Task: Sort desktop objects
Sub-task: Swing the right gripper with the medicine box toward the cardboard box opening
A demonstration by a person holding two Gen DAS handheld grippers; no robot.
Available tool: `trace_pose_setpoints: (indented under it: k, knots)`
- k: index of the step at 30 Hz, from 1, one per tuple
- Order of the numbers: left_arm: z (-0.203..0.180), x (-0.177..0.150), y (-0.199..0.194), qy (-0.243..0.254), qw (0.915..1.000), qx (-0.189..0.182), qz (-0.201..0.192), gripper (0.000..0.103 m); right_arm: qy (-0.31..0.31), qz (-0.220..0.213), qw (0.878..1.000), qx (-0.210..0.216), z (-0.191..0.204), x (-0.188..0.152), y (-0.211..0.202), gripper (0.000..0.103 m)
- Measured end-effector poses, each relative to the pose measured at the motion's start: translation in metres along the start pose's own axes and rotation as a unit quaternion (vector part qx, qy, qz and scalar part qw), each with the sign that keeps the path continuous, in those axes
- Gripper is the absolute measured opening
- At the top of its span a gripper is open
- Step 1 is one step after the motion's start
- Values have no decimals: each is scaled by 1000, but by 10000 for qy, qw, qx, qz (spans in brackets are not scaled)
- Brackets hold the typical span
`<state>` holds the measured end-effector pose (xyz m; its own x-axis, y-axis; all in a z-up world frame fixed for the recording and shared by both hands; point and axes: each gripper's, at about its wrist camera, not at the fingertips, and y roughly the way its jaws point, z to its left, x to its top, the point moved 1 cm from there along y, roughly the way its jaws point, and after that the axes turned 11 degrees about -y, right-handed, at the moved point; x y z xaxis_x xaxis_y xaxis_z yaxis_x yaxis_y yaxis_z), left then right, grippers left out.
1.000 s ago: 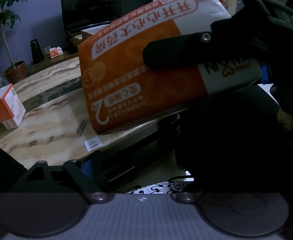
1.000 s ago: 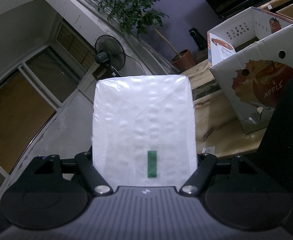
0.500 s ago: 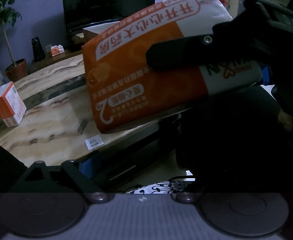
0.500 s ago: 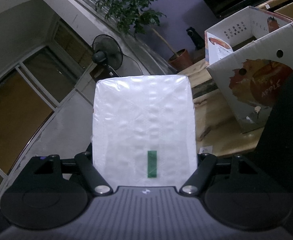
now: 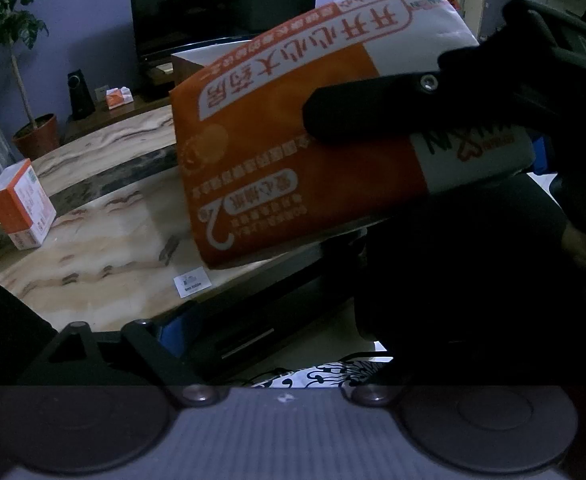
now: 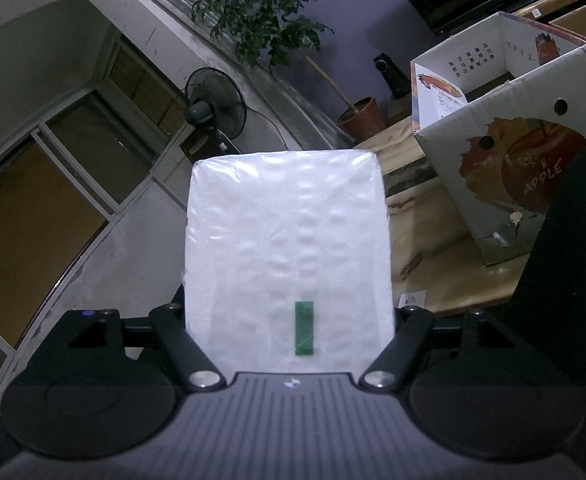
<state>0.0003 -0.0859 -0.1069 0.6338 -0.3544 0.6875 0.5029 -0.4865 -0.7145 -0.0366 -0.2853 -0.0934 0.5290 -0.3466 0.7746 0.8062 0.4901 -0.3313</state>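
Between the right gripper's fingers, an orange-and-white tissue pack is pinched, held off the marble worktop before the apple carton. Nothing has shifted lately, so sorting looks paused. Left gripper fingers spread, empty.

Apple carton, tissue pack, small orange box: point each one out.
apple carton (image 6: 533, 184), right wrist view, printed front wall.
tissue pack (image 5: 277, 152), left wrist view, orange face.
small orange box (image 5: 21, 204), left wrist view, front face.
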Motion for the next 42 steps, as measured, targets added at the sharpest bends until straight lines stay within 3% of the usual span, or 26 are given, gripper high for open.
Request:
trace_pose_setpoints:
  k: [12, 15, 21, 24, 32, 37, 39, 42]
  knots:
    - [0, 1, -1, -23, 10000, 34, -7, 91, -8, 4, 10000, -16, 2, -1, -2, 75]
    - [1, 2, -4, -64, 9999, 70, -81, 97, -5, 1, 10000, -18, 3, -1, -2, 75]
    - [-3, 4, -11, 25, 9985, 476, -253, 98, 15, -13, 10000, -28, 2, -1, -1, 75]
    - [-3, 7, -17, -14, 9983, 497, -317, 99, 115, -67, 9999, 2, -1, -1, -2, 75]
    - [20, 24, -42, -831, 9926, 588, -667, 101, 504, -295, 9983, 84, -16, -1, -9, 75]
    - [27, 40, -58, -934, 9889, 784, -850, 102, 599, -402, 9973, 120, -20, 0, -11, 75]
    - [30, 48, -59, -1022, 9874, 1017, -649, 102, 724, -502, 9960, 138, -24, -1, -14, 75]
    - [31, 56, -55, -1041, 9906, 881, -68, 102, 856, -685, 9936, 270, -29, -1, -19, 75]
